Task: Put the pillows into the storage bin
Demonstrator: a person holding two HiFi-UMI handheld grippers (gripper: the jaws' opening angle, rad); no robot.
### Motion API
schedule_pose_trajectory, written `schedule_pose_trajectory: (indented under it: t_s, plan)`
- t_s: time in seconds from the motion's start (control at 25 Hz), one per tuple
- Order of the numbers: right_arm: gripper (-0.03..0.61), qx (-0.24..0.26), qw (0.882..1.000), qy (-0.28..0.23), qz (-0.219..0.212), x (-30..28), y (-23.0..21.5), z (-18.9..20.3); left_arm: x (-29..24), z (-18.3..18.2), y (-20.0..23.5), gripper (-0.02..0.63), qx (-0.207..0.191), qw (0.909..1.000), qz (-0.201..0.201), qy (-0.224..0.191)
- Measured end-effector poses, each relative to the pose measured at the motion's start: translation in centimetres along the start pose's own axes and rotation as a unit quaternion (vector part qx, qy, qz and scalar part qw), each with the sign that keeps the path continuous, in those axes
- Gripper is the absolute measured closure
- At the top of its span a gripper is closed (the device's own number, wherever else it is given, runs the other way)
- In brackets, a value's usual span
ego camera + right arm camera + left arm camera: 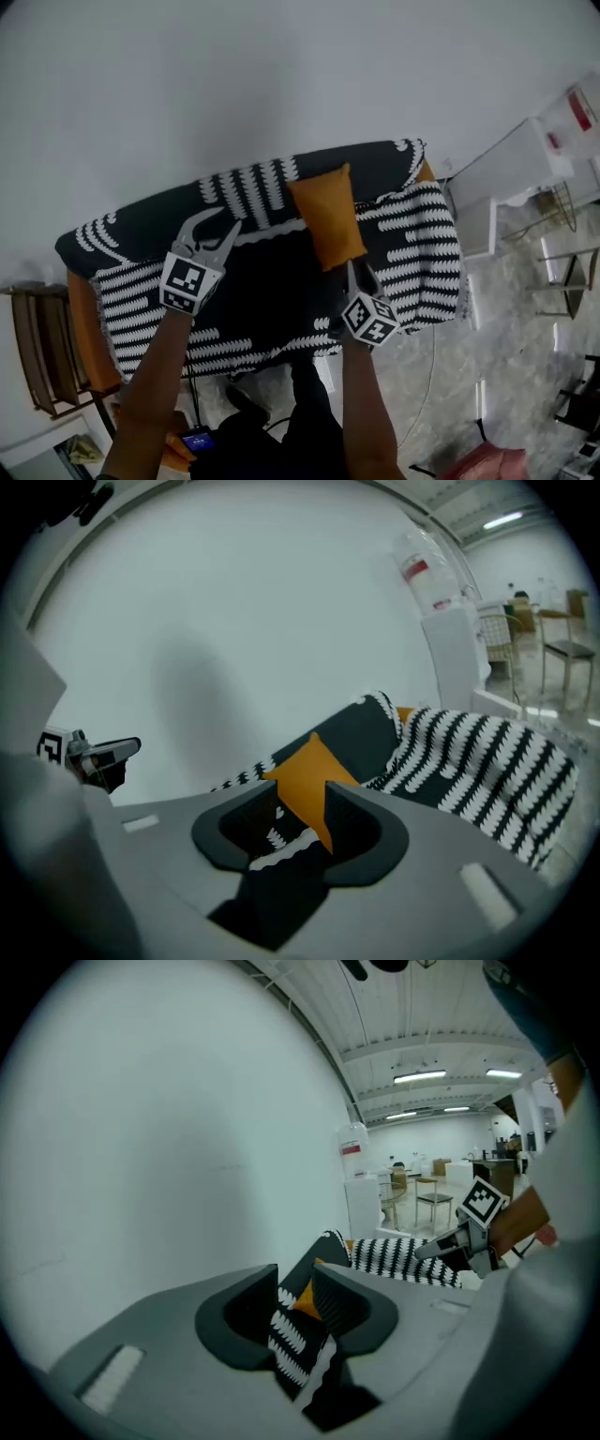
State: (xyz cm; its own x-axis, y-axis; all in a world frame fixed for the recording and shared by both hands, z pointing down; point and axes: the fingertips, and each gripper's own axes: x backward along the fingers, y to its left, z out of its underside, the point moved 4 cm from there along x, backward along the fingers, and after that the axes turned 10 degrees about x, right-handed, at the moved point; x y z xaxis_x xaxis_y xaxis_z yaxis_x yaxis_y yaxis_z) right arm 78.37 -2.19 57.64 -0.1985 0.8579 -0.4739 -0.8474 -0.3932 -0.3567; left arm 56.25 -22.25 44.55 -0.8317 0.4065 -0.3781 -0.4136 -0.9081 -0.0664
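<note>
Jaws on both grippers stand apart with nothing pressed between them. Our left gripper [217,234] hangs over the black-and-white patterned woven throw [422,248], left of centre in the head view. Our right gripper [362,278] sits just below the lower edge of the orange rectangular fabric pillow [326,223]. That 1 pillow leans upright against the covered back of the orange sofa [82,328], at the upper centre of the frame. In the right gripper view it shows through the gap beyond the jaws, but no pad touches it. We see no storage bin in any view, so the task looks barely begun. We judge the main risk to be a shallow pinch: closing on a corner of soft stuffing could let the pillow slip out or swing. A second risk is catching the loose throw along with the pillow, since the cloth lies right under it, and dragging it off the sofa. With 2 grippers set on either side, an uneven grip could also twist the pillow.
</note>
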Motion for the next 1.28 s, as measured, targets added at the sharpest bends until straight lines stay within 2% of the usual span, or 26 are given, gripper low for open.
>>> schedule_pose_trajectory:
  t_s: [0.08,0.2,0.32,0.48,0.64,0.76,0.88,1.0,1.08,1.16,1.28]
  plan:
    - [0.427,-0.055,0.998,0.01,0.007,-1.2,-2.9,1.6,-4.3,0.4,-1.6,0.492,-0.008,0.9996,0.021,0.016]
    - [0.399,-0.142,0.99,0.021,0.013,-3.0,-6.7,4.1,-10.1,1.4,-3.6,0.474,-0.022,0.9979,0.047,0.04]
    - [0.369,-0.196,0.98,0.039,0.018,-5.4,-9.9,6.6,-15.7,2.8,-5.1,0.453,-0.035,0.9953,0.064,0.064]
    - [0.356,-0.237,0.969,0.073,0.01,-8.8,-13.1,10.3,-22.1,5.6,-7.0,0.398,-0.059,0.9883,0.09,0.108]
    - [0.344,-0.257,0.961,0.101,-0.01,-12.4,-15.0,13.6,-26.0,9.0,-8.2,0.357,-0.083,0.9801,0.104,0.147]
    - [0.277,-0.266,0.957,0.118,-0.017,-14.8,-15.7,16.1,-27.9,11.9,-8.4,0.335,-0.09,0.9762,0.108,0.165]
    - [0.27,-0.3,0.946,0.12,-0.034,-17.2,-16.7,17.5,-30.3,13.5,-8.6,0.313,-0.107,0.9715,0.11,0.181]
    - [0.273,-0.336,0.933,0.111,-0.06,-18.3,-16.9,18.2,-31.2,14.4,-8.6,0.318,-0.1,0.9707,0.115,0.185]
    - [0.304,-0.323,0.936,0.117,-0.072,-18.6,-16.7,18.1,-31.4,14.8,-8.6,0.334,-0.094,0.9716,0.119,0.182]
    - [0.368,-0.296,0.943,0.131,-0.075,-18.6,-16.5,17.8,-31.4,14.9,-8.7,0.36,-0.089,0.9734,0.12,0.173]
    - [0.473,-0.259,0.949,0.168,-0.065,-18.3,-16.2,17.5,-30.7,13.9,-8.5,0.465,-0.07,0.9788,0.103,0.163]
